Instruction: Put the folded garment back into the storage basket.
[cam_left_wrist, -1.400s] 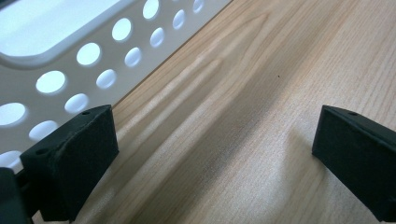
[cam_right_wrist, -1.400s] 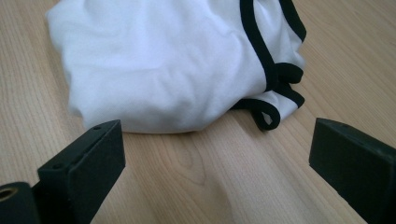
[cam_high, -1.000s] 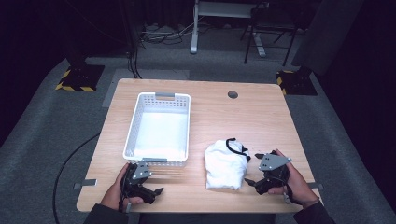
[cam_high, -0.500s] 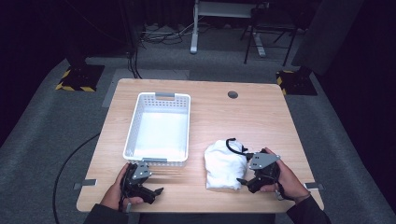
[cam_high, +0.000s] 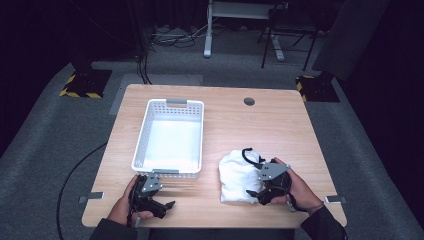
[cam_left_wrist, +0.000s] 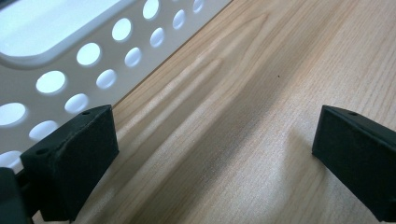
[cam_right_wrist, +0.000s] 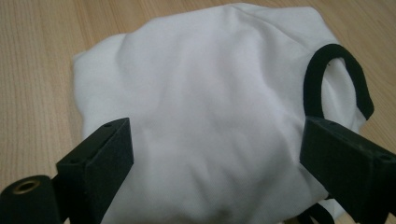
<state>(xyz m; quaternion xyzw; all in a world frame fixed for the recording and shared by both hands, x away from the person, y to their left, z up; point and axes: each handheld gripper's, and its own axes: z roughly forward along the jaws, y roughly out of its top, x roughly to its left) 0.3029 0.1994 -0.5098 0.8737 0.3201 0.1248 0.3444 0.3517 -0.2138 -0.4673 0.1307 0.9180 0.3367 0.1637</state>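
A folded white garment (cam_high: 236, 176) with black trim (cam_right_wrist: 321, 77) lies on the wooden table (cam_high: 260, 130), near its front right. My right gripper (cam_high: 254, 194) sits at the garment's right front edge, pointing left over it. In the right gripper view the cloth (cam_right_wrist: 210, 102) spreads between and under the wide jaws of the right gripper (cam_right_wrist: 217, 144). The jaws have just been closing a little, but the pads do not press on the cloth. My left gripper (cam_high: 167, 205) rests open at the front left, with bare wood between the jaws of the left gripper (cam_left_wrist: 215, 140).
A white perforated basket (cam_high: 144, 135) stands left of centre; its holed near wall (cam_left_wrist: 93, 42) is just beyond my left gripper. A round cable hole (cam_high: 249, 101) is at the table's back. Bare wood lies between basket and garment.
My right gripper has slid left from beside the garment onto its right edge. The left gripper and the basket have stayed where they were.
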